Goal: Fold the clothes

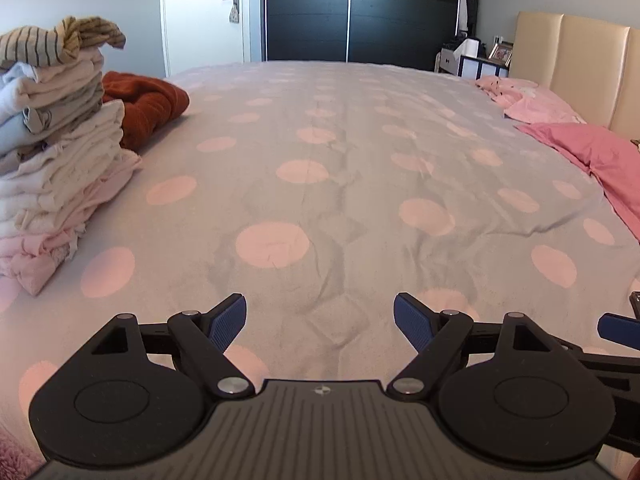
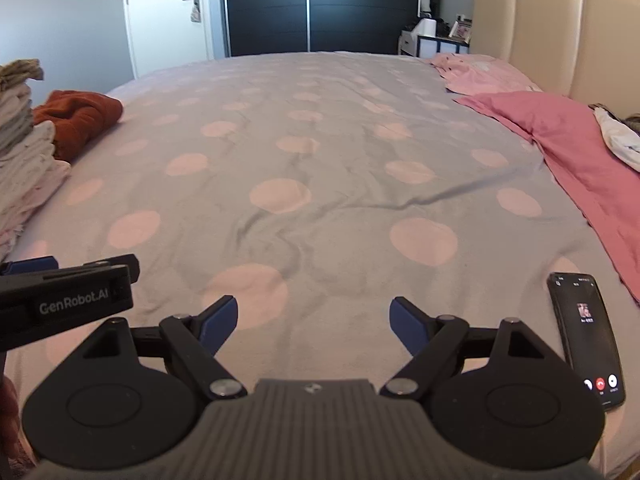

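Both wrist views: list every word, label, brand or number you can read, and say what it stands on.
"GenRobot.AI": white lettering on the side of the left gripper, seen in the right wrist view.
Phone screen on the bedspread: small text lines and call icons, too small to read.
Nothing else readable in either view.

We count one tall stack of folded cream and pale pink clothes (image 1: 56,152) far left, one crumpled rust-orange knit garment (image 1: 148,104) behind it, two pink pillows (image 2: 568,140) far right, one black smartphone (image 2: 586,336) near right.
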